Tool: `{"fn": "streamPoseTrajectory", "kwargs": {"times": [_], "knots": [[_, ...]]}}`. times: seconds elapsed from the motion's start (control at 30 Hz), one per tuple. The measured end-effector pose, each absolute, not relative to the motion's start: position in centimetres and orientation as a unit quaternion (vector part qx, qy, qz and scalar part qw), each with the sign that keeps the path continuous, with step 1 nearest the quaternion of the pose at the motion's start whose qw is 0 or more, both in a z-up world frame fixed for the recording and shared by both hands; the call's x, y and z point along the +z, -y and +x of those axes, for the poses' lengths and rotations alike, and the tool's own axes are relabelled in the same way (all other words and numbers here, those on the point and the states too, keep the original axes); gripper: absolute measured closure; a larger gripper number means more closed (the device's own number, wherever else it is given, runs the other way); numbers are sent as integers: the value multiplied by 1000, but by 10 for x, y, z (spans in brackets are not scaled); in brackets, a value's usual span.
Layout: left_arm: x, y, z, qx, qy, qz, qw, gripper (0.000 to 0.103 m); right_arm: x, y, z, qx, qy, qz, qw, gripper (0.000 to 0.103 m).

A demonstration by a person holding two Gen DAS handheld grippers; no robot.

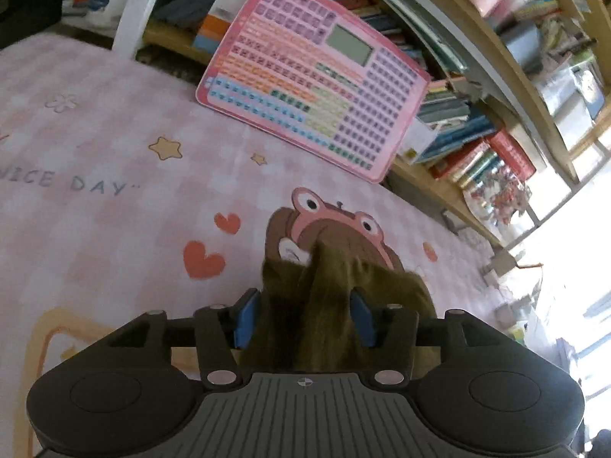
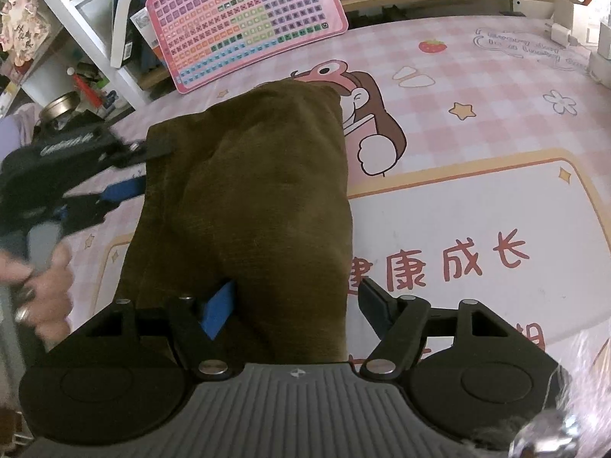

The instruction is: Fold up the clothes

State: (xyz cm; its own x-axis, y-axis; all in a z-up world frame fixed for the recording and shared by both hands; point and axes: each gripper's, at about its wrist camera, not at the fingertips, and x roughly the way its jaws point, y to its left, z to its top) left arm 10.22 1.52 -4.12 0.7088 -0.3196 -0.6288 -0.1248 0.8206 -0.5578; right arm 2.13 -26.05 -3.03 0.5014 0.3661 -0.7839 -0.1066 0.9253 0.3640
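Observation:
An olive-brown garment point(image 2: 259, 191) lies folded into a long bundle on the pink cartoon mat point(image 2: 477, 114). My left gripper point(image 1: 303, 305) has its jaws around a bunched edge of the garment point(image 1: 324, 305), with the cloth filling the gap between the blue pads. In the right wrist view the left gripper point(image 2: 143, 170) reaches the garment's left edge, with one finger above and one below the cloth. My right gripper point(image 2: 298, 301) is open at the garment's near end; cloth lies between its wide-spread fingers.
A pink keyboard-like toy board point(image 1: 313, 72) leans against a bookshelf point(image 1: 477, 145) at the mat's far edge. White boxes point(image 2: 573, 23) stand at the far right. The person's hand point(image 2: 42, 286) holds the left gripper's handle.

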Motion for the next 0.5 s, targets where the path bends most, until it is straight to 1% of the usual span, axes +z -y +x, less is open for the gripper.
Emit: {"fn": "streamPoseTrajectory", "kwargs": {"times": [0.07, 0.17, 0.33, 0.4, 0.43, 0.5], "knots": [[-45, -39, 103, -4, -371, -342, 863, 51, -28, 260, 19, 137, -478, 130, 858, 35], [-40, -72, 88, 55, -343, -373, 860, 52, -22, 259, 14, 131, -471, 114, 865, 35], [-33, -73, 48, 20, -353, -350, 868, 52, -17, 266, 10, 124, -467, 128, 866, 35], [-34, -62, 33, -20, -366, -350, 862, 42, -15, 271, 11, 120, -464, 142, 866, 35], [-36, -55, 25, -39, -371, -353, 858, 40, -14, 272, 12, 117, -461, 147, 867, 35], [-40, -43, 15, -79, -374, -367, 848, 32, -11, 274, 14, 112, -455, 158, 869, 35]]}}
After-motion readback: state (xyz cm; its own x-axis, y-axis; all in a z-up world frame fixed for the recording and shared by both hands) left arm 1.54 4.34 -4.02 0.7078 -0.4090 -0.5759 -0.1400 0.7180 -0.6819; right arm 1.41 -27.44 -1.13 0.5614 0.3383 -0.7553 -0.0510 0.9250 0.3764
